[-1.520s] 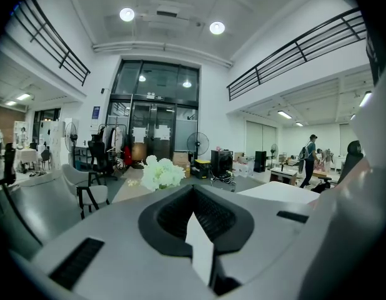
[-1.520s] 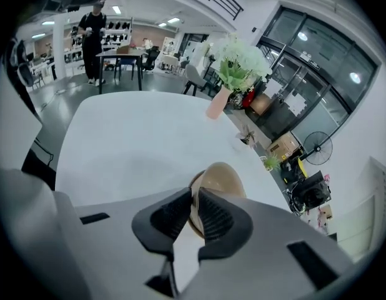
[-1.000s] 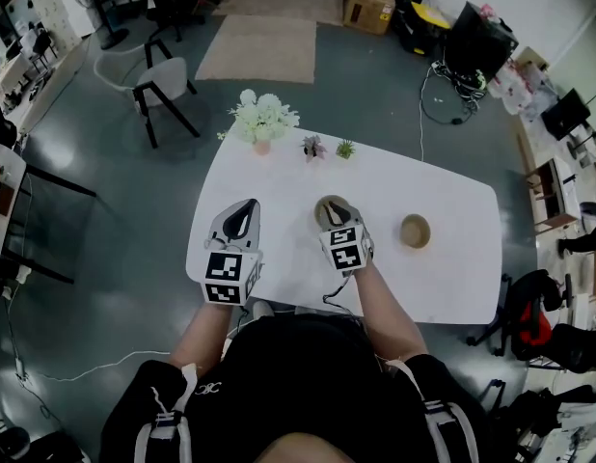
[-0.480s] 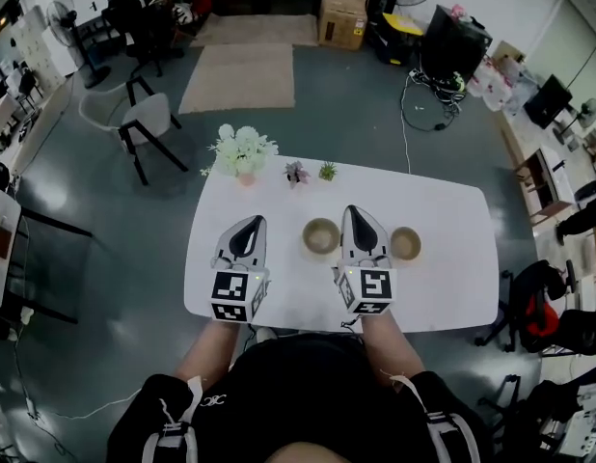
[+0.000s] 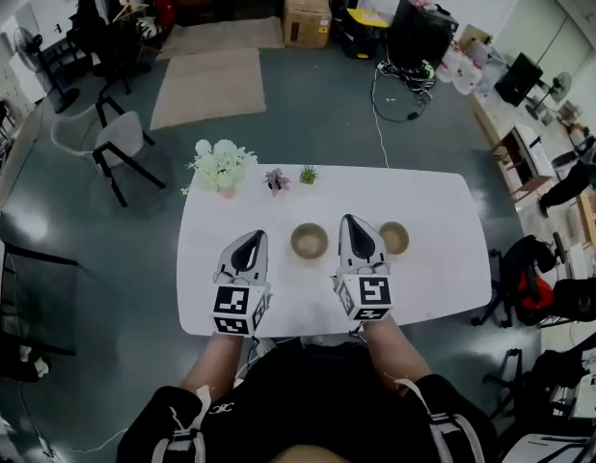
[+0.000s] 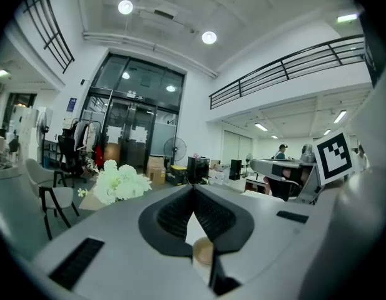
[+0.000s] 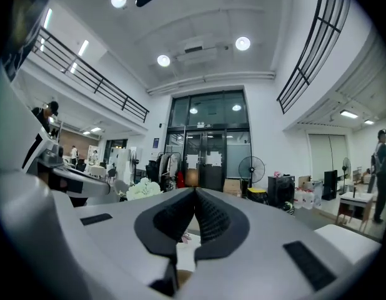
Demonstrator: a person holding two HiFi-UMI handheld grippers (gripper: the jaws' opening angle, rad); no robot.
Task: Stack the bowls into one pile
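Note:
Two tan bowls stand apart on the white table (image 5: 428, 283): one bowl (image 5: 309, 241) near the middle, the other bowl (image 5: 393, 237) to its right. My right gripper (image 5: 347, 220) hovers between them, level, jaws shut with nothing in them; in the right gripper view its tips (image 7: 195, 191) meet. My left gripper (image 5: 256, 234) hangs left of the middle bowl, also shut and empty. In the left gripper view its tips (image 6: 194, 187) touch, and a bowl (image 6: 203, 252) shows below them.
A pot of white flowers (image 5: 220, 166) and two small plants (image 5: 275, 178) (image 5: 308, 175) stand along the table's far edge. A chair (image 5: 112, 146) stands on the floor at the far left. Boxes and clutter lie beyond the table.
My right gripper has lifted off the middle bowl, shut its jaws and now hangs between the two bowls. The left gripper edged forward a little. Both bowls stayed put.

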